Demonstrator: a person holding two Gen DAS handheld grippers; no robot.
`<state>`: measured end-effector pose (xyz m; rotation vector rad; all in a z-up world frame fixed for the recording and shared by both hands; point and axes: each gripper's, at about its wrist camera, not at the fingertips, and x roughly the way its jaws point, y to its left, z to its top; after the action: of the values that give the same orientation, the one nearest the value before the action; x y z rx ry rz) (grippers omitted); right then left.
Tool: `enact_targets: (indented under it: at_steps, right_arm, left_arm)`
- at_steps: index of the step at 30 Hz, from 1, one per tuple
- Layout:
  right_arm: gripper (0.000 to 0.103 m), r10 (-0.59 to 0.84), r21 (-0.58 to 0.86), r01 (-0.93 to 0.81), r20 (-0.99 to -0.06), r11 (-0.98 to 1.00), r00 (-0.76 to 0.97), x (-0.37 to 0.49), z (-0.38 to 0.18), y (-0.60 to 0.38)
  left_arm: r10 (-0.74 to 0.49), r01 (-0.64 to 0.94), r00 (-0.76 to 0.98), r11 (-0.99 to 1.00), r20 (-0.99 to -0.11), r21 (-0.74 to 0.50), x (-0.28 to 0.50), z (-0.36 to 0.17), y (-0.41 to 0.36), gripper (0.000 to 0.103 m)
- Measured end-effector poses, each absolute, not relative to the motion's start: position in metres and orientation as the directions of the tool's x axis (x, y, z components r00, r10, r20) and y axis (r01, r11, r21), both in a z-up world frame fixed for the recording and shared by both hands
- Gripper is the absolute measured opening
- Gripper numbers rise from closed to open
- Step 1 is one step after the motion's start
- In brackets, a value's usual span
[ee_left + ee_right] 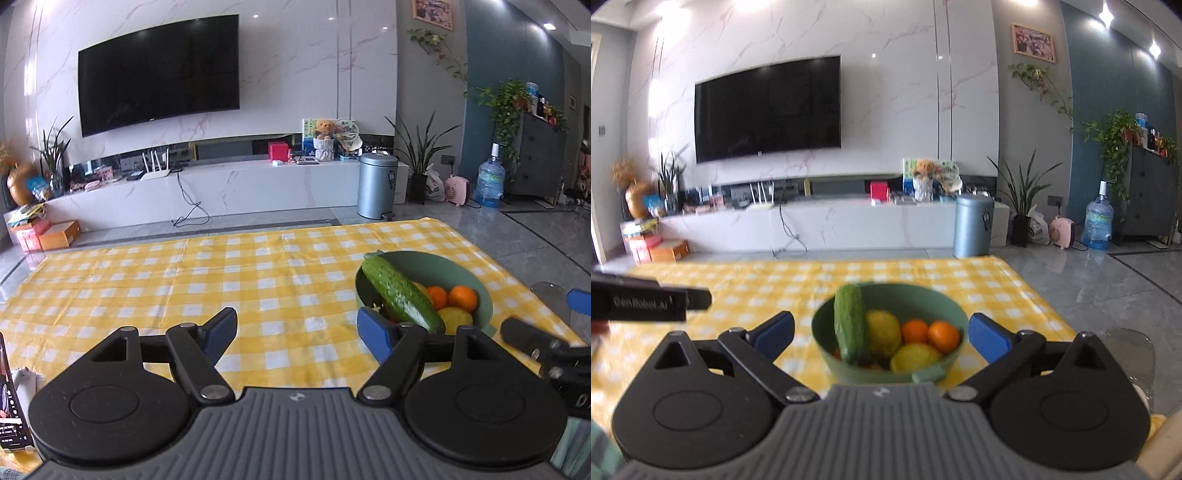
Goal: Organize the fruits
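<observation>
Over the yellow-checked cloth of the bench (pixel 221 280), the left tongs (pixel 297 330) gape wide and empty, then the round green bowl (pixel 923 295) of fruit holding a long green cucumber (pixel 849 325), oranges (pixel 943 335) and lemons (pixel 884 332) sits between the wide-open, empty right tongs (pixel 882 334).

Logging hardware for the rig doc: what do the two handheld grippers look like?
Both match: the left gripper and right gripper have a ribbed grey body, black round discs and linkage arms with silver pivot pins, and blue pads. One's black side reads "GenRobot.AI". No cables or sleeves visible.
</observation>
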<state>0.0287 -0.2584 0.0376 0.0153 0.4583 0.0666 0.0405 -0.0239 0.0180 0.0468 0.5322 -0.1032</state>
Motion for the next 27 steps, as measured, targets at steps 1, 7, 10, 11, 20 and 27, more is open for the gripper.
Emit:
enact_targets:
  at_steps: [1, 7, 10, 11, 20, 27]
  right_arm:
    - [0.098, 0.066, 0.030, -0.059, -0.456, 0.998, 0.888, 0.027, 0.034, -0.257]
    - [0.099, 0.049, -0.009, -0.059, -0.447, 0.998, 0.893, 0.017, 0.022, -0.249]
    - [0.099, 0.050, -0.004, -0.058, -0.455, 0.998, 0.889, 0.018, 0.018, -0.248]
    - [0.099, 0.047, -0.001, -0.053, -0.459, 0.999, 0.887, 0.019, 0.016, -0.248]
    - [0.099, 0.052, -0.015, -0.069, -0.496, 0.998, 0.867, 0.030, 0.010, -0.243]
    - [0.099, 0.055, -0.014, -0.071, -0.491, 0.997, 0.869, 0.029, 0.010, -0.244]
  left_arm:
    - [-0.087, 0.112, 0.853, 0.994, -0.515, 0.019, 0.039, 0.016, -0.024, 0.087]
    - [-0.062, 0.104, 0.851, 0.993, -0.521, 0.053, 0.028, 0.001, -0.027, 0.087]
    - [-0.045, 0.105, 0.849, 0.991, -0.527, 0.085, 0.025, -0.008, -0.029, 0.088]
    - [-0.038, 0.104, 0.847, 0.990, -0.530, 0.095, 0.025, -0.010, -0.030, 0.088]
    - [-0.030, 0.104, 0.836, 0.989, -0.547, 0.106, 0.025, -0.016, -0.029, 0.088]
    - [-0.026, 0.106, 0.829, 0.988, -0.558, 0.111, 0.025, -0.018, -0.029, 0.088]
